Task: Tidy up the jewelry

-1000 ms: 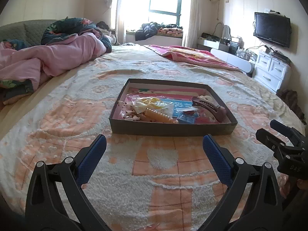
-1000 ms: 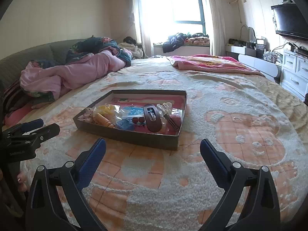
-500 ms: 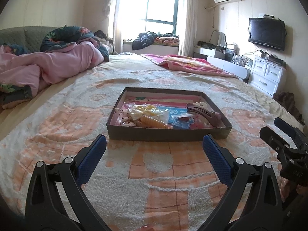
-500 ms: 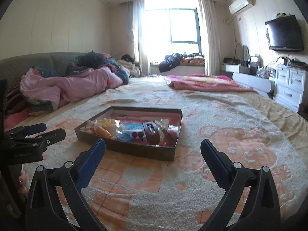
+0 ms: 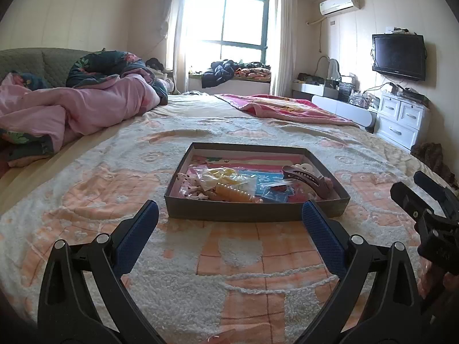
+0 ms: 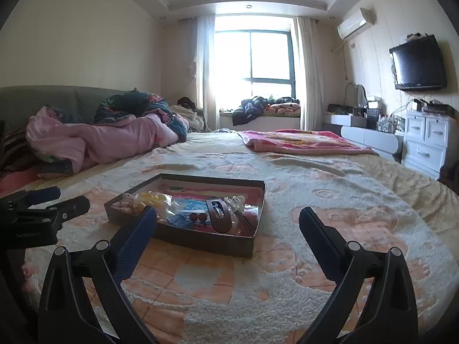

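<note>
A shallow dark cardboard tray [image 5: 255, 213] [image 6: 206, 242] lies on the bed's fluffy peach blanket. It holds a dark brown claw hair clip [image 5: 305, 177] [image 6: 218, 215], a yellow item in a clear bag [image 5: 222, 176] [image 6: 153, 199], an orange comb [image 5: 235, 195], red beads [image 6: 198, 216], and blue packets [image 5: 269, 179]. My left gripper [image 5: 229, 230] hovers open just short of the tray's near wall, nothing between its fingers. My right gripper [image 6: 228, 232] is open too, in front of the tray's right half. Each gripper shows at the edge of the other's view.
A bundled pink duvet [image 5: 86, 109] lies at the left of the bed, and a pink-red blanket [image 5: 287, 107] at the far right. White drawers [image 5: 401, 123] and a wall TV [image 5: 398, 56] stand to the right. The window [image 6: 255, 57] is straight ahead.
Both cameras have tilted upward and dropped lower, so the tray sits lower in view and more wall and ceiling show. Both grippers stay open. Tray contents have not moved.
</note>
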### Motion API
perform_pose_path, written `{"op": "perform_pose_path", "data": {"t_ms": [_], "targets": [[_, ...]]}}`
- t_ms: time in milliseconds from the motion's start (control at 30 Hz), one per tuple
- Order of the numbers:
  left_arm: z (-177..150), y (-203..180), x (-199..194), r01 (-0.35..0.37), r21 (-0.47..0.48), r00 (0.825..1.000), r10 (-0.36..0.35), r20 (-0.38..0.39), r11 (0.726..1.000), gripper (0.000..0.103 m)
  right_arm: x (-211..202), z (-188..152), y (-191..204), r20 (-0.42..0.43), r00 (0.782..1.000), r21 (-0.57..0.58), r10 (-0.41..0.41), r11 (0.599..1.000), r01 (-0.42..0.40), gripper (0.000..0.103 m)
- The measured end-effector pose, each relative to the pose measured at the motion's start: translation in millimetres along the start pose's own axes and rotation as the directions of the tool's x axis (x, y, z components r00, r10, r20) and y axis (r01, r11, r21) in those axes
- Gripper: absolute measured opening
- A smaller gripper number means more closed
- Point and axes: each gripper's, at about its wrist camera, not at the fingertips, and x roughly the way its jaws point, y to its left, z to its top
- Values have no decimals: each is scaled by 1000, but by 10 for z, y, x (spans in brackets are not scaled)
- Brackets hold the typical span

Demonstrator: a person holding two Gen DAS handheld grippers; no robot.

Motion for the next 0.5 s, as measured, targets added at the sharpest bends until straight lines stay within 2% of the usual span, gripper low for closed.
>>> {"op": "perform_pose_path", "data": {"t_ms": [500], "targets": [[-24,-22,11,7,2,1000,-7,1,1000,92,51,-8,-99,-21,1000,47,-20,999,21,97]]}}
